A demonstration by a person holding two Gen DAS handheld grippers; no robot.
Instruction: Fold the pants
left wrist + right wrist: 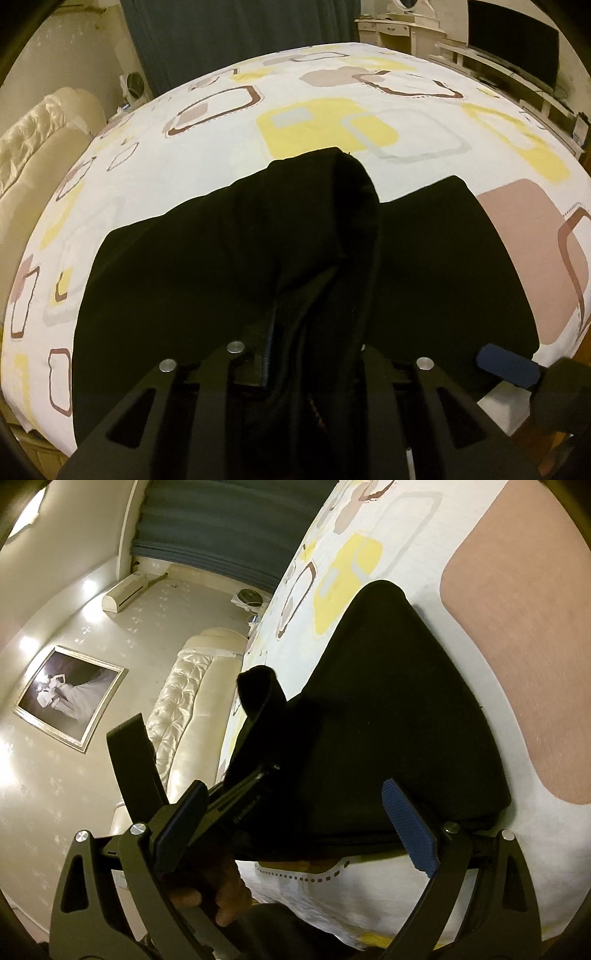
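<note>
A: Where do the pants [207, 273] lie?

B: On the patterned bedsheet [229, 144], near its front edge, partly folded. The left gripper [295, 354] is clamped on a bunched fold, lifted so the cloth stands up between its fingers.

A: And the right gripper [291, 827]?

B: It gapes wide over the near corner, blue pads [410, 827] apart, holding nothing.

A: How would the cloth handle?

B: Soft, limp and light, probably; it sags, so hems and corners look the best places to grip.
</note>
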